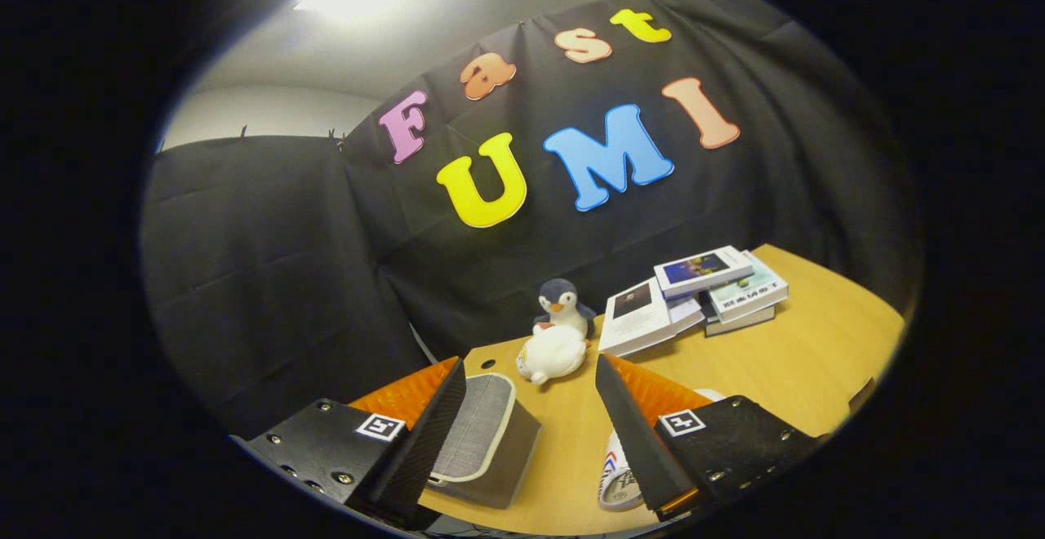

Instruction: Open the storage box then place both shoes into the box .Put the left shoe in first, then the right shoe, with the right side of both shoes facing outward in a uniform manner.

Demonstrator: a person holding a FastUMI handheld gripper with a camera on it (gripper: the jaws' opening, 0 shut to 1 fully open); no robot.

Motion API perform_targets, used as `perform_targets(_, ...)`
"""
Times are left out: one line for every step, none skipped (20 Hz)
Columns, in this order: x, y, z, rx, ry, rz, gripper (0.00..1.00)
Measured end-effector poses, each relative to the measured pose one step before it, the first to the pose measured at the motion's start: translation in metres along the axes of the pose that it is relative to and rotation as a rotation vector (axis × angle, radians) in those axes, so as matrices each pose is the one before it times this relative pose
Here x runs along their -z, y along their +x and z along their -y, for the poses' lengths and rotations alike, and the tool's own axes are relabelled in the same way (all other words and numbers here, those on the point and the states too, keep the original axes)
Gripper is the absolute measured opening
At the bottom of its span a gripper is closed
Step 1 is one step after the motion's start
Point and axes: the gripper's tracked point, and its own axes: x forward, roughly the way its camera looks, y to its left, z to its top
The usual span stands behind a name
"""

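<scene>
Jaws stood apart and empty above the counter, the closed grey storage box by the left finger and a shoe behind the right, apparently staged for lid opening.

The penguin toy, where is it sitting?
The penguin toy sits on the wooden table beyond the open gripper, right behind a white plush toy and beside the stack of books near the black cloth wall.
</scene>
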Motion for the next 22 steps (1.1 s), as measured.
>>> perform_targets(0.00984,0.00214,-0.00199,-0.01610,0.04444,-0.02556,0.97)
perform_targets(0.00677,0.00250,-0.00072,-0.01269,0.04377,-0.02032,0.97)
perform_targets(0.00677,0.00249,0.00027,-0.01099,0.04339,-0.02049,0.97)
perform_targets(0.00687,0.00332,0.00056,-0.01148,0.04421,-0.02234,0.97)
perform_targets(0.00895,0.00348,-0.00003,-0.01457,0.04562,-0.02442,0.97)
perform_targets(0.00737,0.00503,0.00093,-0.01609,0.04553,-0.02208,0.97)
perform_targets(0.00812,0.00410,0.00165,-0.01000,0.04218,-0.02392,0.97)
perform_targets(0.00674,0.00555,0.00188,-0.01046,0.03805,-0.02321,0.97)
perform_targets(0.00816,0.00250,0.00113,-0.01220,0.03696,-0.02081,0.97)
perform_targets(0.00743,0.00396,0.00182,-0.01004,0.03960,-0.02106,0.97)
perform_targets(0.00752,0.00241,0.00126,-0.00672,0.03759,-0.02033,0.97)
perform_targets(0.00512,0.00397,0.00245,-0.00382,0.03368,-0.01493,0.97)
perform_targets(0.00636,0.00370,0.00169,-0.00469,0.02932,-0.01723,0.97)
perform_targets(0.00443,0.00396,0.00262,-0.00620,0.02575,-0.01446,0.97)
perform_targets(0.00567,0.00271,0.00252,-0.00404,0.02469,-0.01653,0.97)
perform_targets(0.00408,0.00267,0.00210,-0.00647,0.02155,-0.01264,0.97)
perform_targets(0.00409,0.00449,0.00091,-0.01020,0.02208,-0.01315,0.97)
perform_targets(0.00484,0.00421,0.00122,-0.01229,0.02553,-0.01675,0.97)
perform_targets(0.00623,0.00326,0.00087,-0.01225,0.02743,-0.01708,0.97)
perform_targets(0.00573,0.00380,0.00118,-0.00876,0.02843,-0.01887,0.97)
perform_targets(0.00532,0.00392,0.00314,-0.00435,0.02326,-0.01397,0.97)
perform_targets(0.00463,0.00464,0.00344,-0.00088,0.01879,-0.01323,0.97)
